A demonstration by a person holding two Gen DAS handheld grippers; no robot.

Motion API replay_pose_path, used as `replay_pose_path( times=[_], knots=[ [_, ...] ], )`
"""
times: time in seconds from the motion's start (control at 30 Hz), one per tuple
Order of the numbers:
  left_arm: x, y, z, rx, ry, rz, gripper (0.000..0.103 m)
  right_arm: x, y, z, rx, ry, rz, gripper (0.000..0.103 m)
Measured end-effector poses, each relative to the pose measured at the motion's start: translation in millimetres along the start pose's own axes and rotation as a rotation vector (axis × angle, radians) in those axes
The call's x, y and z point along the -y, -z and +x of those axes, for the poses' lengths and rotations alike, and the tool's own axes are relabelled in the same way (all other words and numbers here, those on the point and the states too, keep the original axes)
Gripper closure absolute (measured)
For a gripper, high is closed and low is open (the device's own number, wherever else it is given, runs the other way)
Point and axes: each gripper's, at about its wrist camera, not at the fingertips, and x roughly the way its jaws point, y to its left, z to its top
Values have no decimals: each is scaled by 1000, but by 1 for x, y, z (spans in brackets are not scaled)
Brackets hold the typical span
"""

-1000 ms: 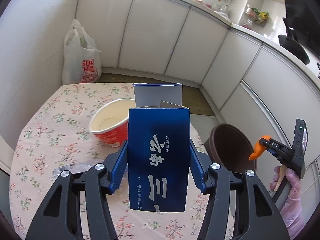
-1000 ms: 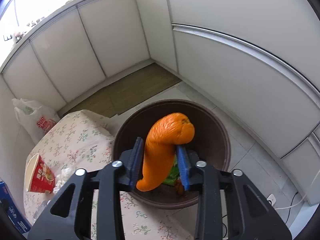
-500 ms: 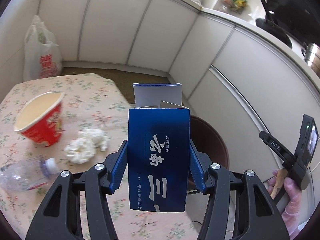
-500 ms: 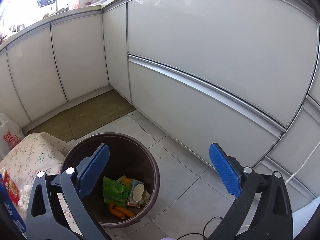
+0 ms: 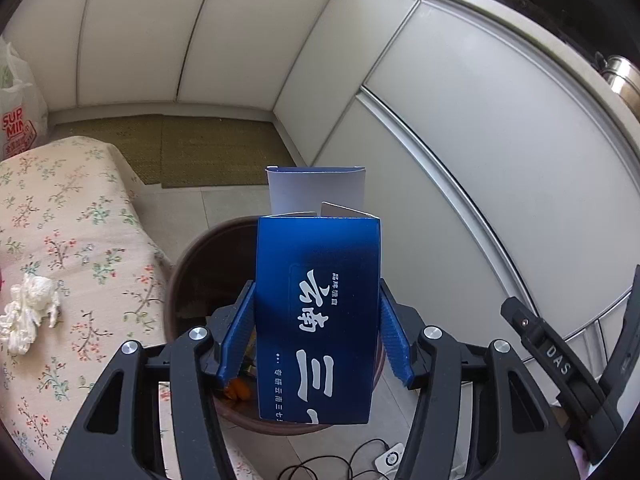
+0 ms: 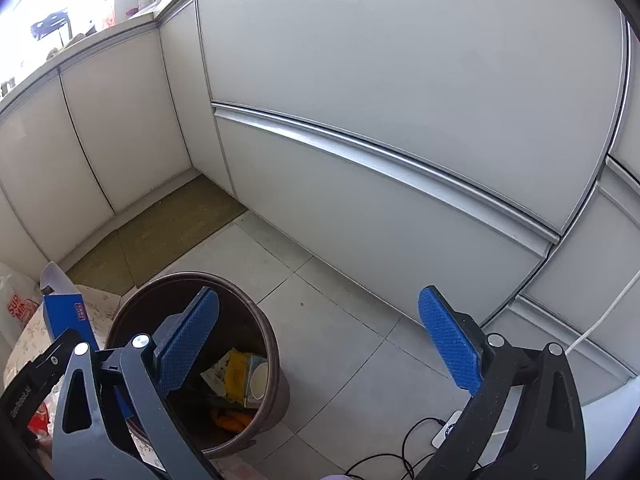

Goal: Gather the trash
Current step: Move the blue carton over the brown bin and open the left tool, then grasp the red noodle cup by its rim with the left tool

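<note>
My left gripper (image 5: 316,336) is shut on a tall blue carton (image 5: 318,312) with white lettering and open top flaps. The carton hangs over the brown round trash bin (image 5: 180,272) on the floor beside the table. In the right wrist view the same blue carton (image 6: 64,312) shows at the left edge. My right gripper (image 6: 320,340) stands wide open with nothing between its blue pads (image 6: 448,344), above the floor just right of the brown bin (image 6: 276,360). An orange peel (image 6: 232,420), a yellow-green wrapper and a small cup lie in that bin.
A table with a floral cloth (image 5: 72,248) carries a crumpled white tissue (image 5: 28,312). A white plastic bag (image 5: 16,116) stands by the cabinets. White cabinet fronts (image 6: 400,120) line the corner, a doormat (image 5: 192,148) lies on the floor, and a cable with a white plug (image 6: 448,428) runs beside the bin.
The left gripper swung right with the blue carton, from over the table to over the bin. The right gripper opened and let go of the orange peel, which now lies in the bin.
</note>
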Motion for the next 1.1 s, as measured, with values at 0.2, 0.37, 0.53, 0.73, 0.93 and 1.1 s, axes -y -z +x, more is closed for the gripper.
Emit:
replay_pose_path(
  times=[0.2,0.37,0.53,0.73,0.93,1.1],
  knots=[
    [2,3,16,-50,-9,-10,38,3,-2,2,-18,8,-9,7],
    [-6,13,10,-64,-54,7,34,-2,0,5,-39,0,-20,7],
    [-17,30,-20,-32,-177,96,28,-21,8,1,-69,-55,-60,7],
    [-57,63,-73,-6,-347,156,23,-59,25,-11,-84,-131,-151,7],
    [-125,80,-128,-10,-445,47,22,-108,49,-31,-111,-223,-238,7],
    [-196,82,-172,42,-489,-119,21,-155,73,-50,-96,-263,-334,7]
  ],
)
